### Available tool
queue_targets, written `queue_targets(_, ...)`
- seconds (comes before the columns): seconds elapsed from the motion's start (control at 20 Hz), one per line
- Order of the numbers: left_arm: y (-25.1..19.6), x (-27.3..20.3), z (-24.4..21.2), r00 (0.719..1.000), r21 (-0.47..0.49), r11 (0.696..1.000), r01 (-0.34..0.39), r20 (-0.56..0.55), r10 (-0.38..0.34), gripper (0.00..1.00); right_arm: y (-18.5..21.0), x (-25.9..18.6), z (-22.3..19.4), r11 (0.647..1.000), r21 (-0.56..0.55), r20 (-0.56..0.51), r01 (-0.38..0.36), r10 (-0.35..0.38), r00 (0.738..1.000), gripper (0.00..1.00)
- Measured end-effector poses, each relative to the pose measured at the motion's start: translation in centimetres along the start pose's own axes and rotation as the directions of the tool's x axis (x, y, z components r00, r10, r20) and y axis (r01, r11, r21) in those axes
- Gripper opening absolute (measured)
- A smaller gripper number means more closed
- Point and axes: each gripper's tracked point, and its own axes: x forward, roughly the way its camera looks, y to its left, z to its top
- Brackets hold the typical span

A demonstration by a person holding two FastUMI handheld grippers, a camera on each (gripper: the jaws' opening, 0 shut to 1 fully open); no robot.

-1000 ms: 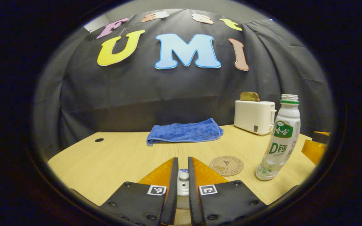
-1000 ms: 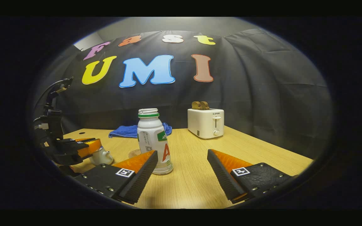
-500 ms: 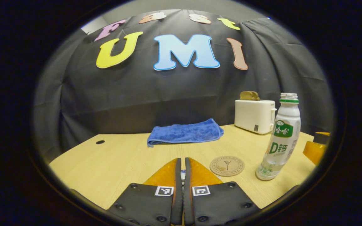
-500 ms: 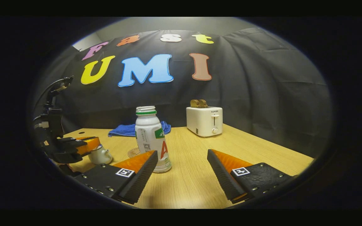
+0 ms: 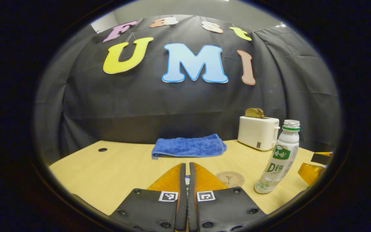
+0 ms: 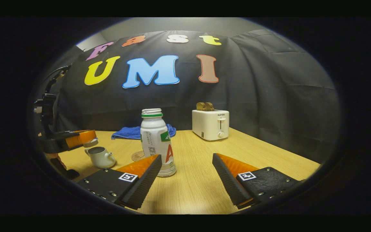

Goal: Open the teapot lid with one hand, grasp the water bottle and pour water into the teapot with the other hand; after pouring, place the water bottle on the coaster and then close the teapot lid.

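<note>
The teapot lid (image 6: 90,142) is held clamped in the left gripper (image 6: 87,138) just above the open teapot (image 6: 100,157). Right of the teapot, the water bottle (image 6: 156,141) is stood beside the coaster (image 6: 137,156), with the right gripper (image 6: 185,169) spread wide before it, gripping nothing

A: What stands in front of the right gripper (image 6: 186,167)?

B: Its fingers are spread wide with bare light-wood table (image 6: 262,151) between them. The uncapped white plastic water bottle with a green neck ring (image 6: 156,141) stands upright just ahead of its left finger, off the centre of the gap.

A: And around the bottle?

B: The round cork coaster (image 6: 137,156) lies just beside it. Farther left is the small white ceramic teapot (image 6: 100,157), its mouth uncovered, with the left gripper (image 6: 89,138) held just above it. The space between bottle and teapot is open.

A: Farther back?

B: The white two-slot toaster holding bread (image 6: 210,124) and the folded blue towel (image 5: 188,146) sit well behind, near the wall.
</note>
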Motion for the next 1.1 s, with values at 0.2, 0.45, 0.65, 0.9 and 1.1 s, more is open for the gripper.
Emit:
queue_targets(0.2, 3.0, -1.8, 1.5, 0.999, 0.002, 0.999, -0.039, 0.017, 0.039, 0.11, 1.5, 0.2, 0.8, 0.998, -0.032, 0.020, -0.046, 0.047, 0.999, 0.97)
queue_targets(0.45, 7.7, -4.6, 2.3, 0.994, -0.001, 0.995, -0.105, 0.022, 0.105, 0.07, 3.1, 1.5, 1.4, 0.992, -0.055, 0.020, -0.113, 0.114, 0.993, 0.97)
queue_targets(0.65, 11.4, -6.7, 2.4, 0.987, -0.011, 0.987, -0.159, 0.026, 0.159, 0.07, 3.8, 2.9, 1.2, 0.987, -0.061, -0.002, -0.147, 0.147, 0.989, 0.98)
queue_targets(0.9, 14.8, -8.7, 2.2, 0.978, -0.020, 0.978, -0.209, 0.019, 0.209, 0.07, 4.5, 4.5, 0.9, 0.981, -0.084, -0.017, -0.177, 0.177, 0.984, 0.97)
queue_targets(1.1, 16.1, -9.9, 1.7, 0.973, -0.032, 0.972, -0.232, 0.013, 0.232, 0.07, 5.1, 5.9, 0.0, 0.974, -0.090, -0.040, -0.208, 0.205, 0.978, 0.97)
